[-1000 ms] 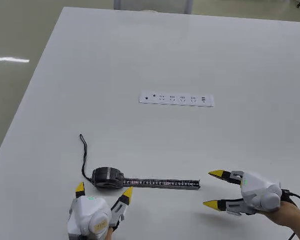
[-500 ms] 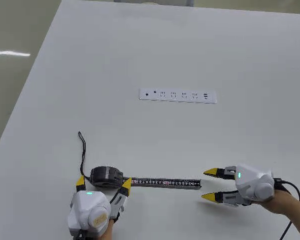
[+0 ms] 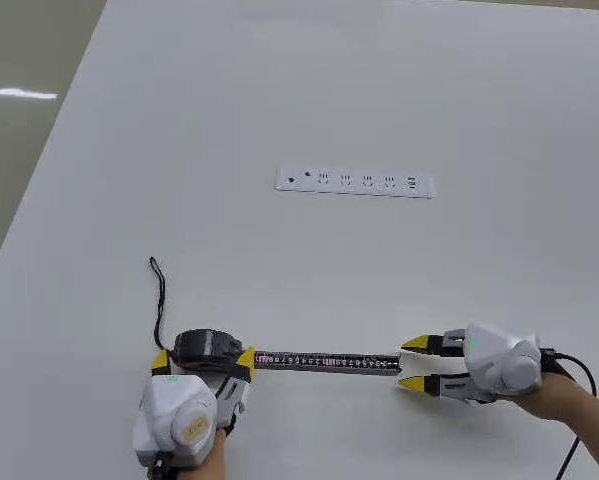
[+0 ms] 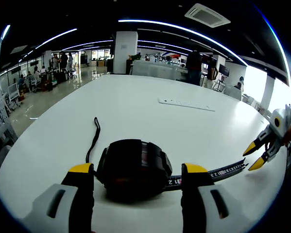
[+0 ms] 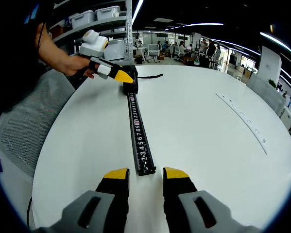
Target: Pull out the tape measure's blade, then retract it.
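A wide white table (image 3: 279, 100) stretches out ahead of both my tools. A flat white power strip (image 3: 354, 183) lies on it well beyond them.

My left gripper (image 3: 202, 359) points straight away from me, my hand (image 3: 217, 462) behind it at the near edge. Its jaws stand wide apart, one on each side of the black tape measure (image 3: 207, 348). In the left gripper view a thin gap shows on either side of the case, so they hold nothing. The black strap (image 3: 159, 300) trails away beyond the case.

The blade (image 3: 324, 361) lies flat on the table, drawn out to the right. My right gripper (image 3: 413, 363) comes in from the right and points left along it, my right hand (image 3: 554, 395) low over the table. Its jaws are a little apart and empty, with the blade's end just ahead of the gap between the yellow tips.
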Available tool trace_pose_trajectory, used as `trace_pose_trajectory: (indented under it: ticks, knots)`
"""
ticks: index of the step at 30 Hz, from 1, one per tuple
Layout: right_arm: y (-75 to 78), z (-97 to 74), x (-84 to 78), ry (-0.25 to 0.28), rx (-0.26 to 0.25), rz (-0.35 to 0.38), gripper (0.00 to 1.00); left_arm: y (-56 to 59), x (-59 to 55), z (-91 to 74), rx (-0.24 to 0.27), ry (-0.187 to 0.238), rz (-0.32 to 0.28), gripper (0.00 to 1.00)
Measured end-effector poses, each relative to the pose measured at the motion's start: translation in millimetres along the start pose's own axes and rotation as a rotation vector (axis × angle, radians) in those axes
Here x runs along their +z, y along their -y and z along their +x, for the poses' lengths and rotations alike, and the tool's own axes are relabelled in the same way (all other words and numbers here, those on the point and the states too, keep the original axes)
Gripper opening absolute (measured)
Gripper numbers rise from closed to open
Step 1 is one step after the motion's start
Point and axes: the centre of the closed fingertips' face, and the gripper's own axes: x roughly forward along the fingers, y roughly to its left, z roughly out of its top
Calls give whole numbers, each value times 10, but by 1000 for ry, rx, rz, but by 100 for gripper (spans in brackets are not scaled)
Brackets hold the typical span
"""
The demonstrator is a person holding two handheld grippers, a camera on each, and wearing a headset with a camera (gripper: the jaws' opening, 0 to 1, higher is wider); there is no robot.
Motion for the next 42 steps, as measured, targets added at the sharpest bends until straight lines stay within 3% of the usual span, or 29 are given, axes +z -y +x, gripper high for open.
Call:
trace_pose_trajectory:
  ticks: [14, 42]
  knots:
    - [0, 92, -55, -14, 28, -19, 19, -18, 22, 45, 7, 10, 56, 63]
    - [-12, 131, -84, -17, 49, -15, 12, -36, 21, 40, 12, 37, 35, 60]
